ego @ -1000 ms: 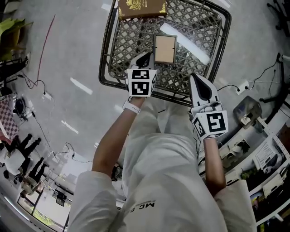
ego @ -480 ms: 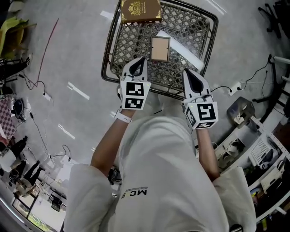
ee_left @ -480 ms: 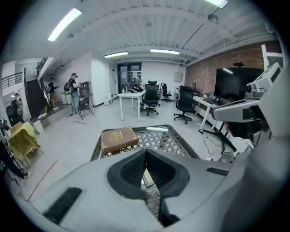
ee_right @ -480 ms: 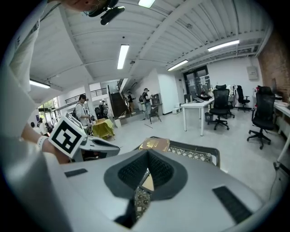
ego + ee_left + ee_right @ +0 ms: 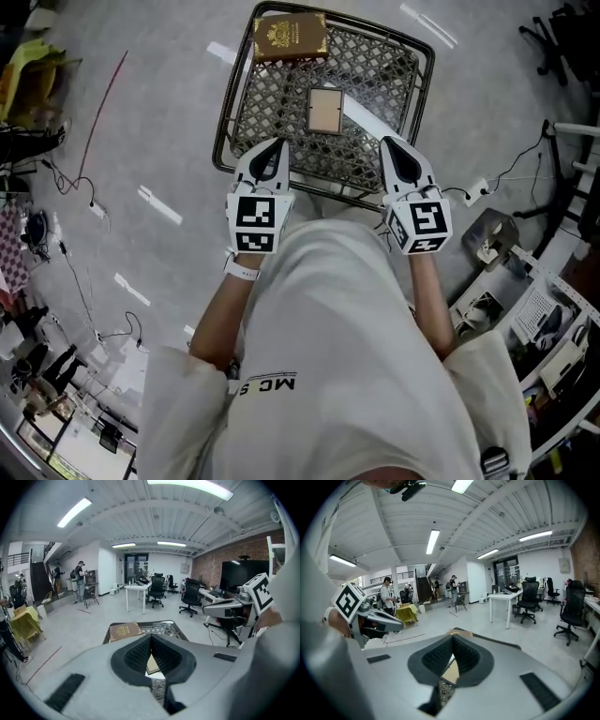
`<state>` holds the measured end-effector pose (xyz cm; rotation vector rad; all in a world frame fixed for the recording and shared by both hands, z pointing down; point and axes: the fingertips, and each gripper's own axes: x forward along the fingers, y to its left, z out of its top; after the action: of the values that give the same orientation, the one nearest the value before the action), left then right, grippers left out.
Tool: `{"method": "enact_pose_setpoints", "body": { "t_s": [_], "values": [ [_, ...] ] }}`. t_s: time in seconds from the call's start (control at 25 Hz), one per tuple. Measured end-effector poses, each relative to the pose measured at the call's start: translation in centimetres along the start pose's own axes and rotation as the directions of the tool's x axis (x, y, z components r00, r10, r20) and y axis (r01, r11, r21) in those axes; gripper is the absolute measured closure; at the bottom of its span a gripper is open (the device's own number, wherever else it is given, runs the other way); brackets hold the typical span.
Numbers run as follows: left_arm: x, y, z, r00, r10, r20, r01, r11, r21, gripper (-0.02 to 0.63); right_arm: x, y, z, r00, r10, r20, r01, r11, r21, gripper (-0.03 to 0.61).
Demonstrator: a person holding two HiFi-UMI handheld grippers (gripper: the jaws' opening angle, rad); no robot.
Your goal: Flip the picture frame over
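Observation:
The picture frame (image 5: 325, 110) lies flat in the middle of the black wire-mesh table (image 5: 246, 89), showing a tan panel inside a pale border. My left gripper (image 5: 274, 143) hovers at the table's near edge, below and left of the frame, shut and holding nothing. Level with it, my right gripper (image 5: 390, 143) sits below and right of the frame, also shut and holding nothing. Neither touches the frame. In the left gripper view a slice of the frame (image 5: 153, 665) shows through the gap beneath the closed left gripper (image 5: 151, 637). Likewise, the right gripper (image 5: 453, 638) has the frame (image 5: 451, 670) below its tips.
A brown book (image 5: 290, 36) with a gold crest lies on the table's far edge, also visible as the book (image 5: 124, 630). Cables (image 5: 89, 141) trail on the floor to the left. Shelving (image 5: 539, 309) crowds the right. Office chairs (image 5: 191, 597) and a white desk (image 5: 138, 591) stand beyond.
Both grippers have drawn back from the frame toward the person's body, the left one leaving the frame's left side. The frame stays lying on the mesh.

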<state>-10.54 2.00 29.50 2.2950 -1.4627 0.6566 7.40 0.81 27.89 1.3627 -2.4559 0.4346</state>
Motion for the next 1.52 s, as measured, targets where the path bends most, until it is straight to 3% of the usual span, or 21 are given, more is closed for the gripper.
{"method": "enact_pose_setpoints", "body": {
  "t_s": [0.24, 0.44, 0.52, 0.72, 1.08, 1.52],
  "values": [
    [-3.0, 0.0, 2.1, 0.999, 0.003, 0.048, -0.002, 1.0, -0.012, 0.589, -0.9, -0.6, 2.6, 0.998, -0.002, 0.057, 0.002, 1.0, -0.002, 0.563],
    [-3.5, -2.1, 2.0, 0.99, -0.136, 0.023, 0.137, 0.99, -0.044, 0.589, -1.3, 0.7, 3.7, 0.997, 0.021, 0.079, -0.02, 1.0, -0.014, 0.563],
    [-3.6, -2.5, 2.4, 0.99, -0.135, 0.03, 0.135, 0.991, -0.006, 0.589, -1.3, 1.2, 4.1, 0.996, 0.034, 0.085, -0.032, 0.999, -0.026, 0.563],
    [-4.2, -3.1, 2.5, 0.989, -0.144, 0.045, 0.144, 0.99, 0.003, 0.589, -1.4, 2.3, 4.7, 0.994, 0.051, 0.097, -0.046, 0.997, -0.056, 0.563],
    [-4.3, -4.0, 1.9, 0.983, -0.176, 0.051, 0.178, 0.983, -0.043, 0.589, -1.6, 4.0, 4.0, 0.994, 0.058, 0.089, -0.054, 0.997, -0.049, 0.563],
    [-4.3, -4.0, 2.1, 0.986, -0.15, 0.068, 0.154, 0.987, -0.055, 0.589, -1.7, 4.8, 3.7, 0.993, 0.076, 0.091, -0.071, 0.996, -0.052, 0.563]
  ]
}}
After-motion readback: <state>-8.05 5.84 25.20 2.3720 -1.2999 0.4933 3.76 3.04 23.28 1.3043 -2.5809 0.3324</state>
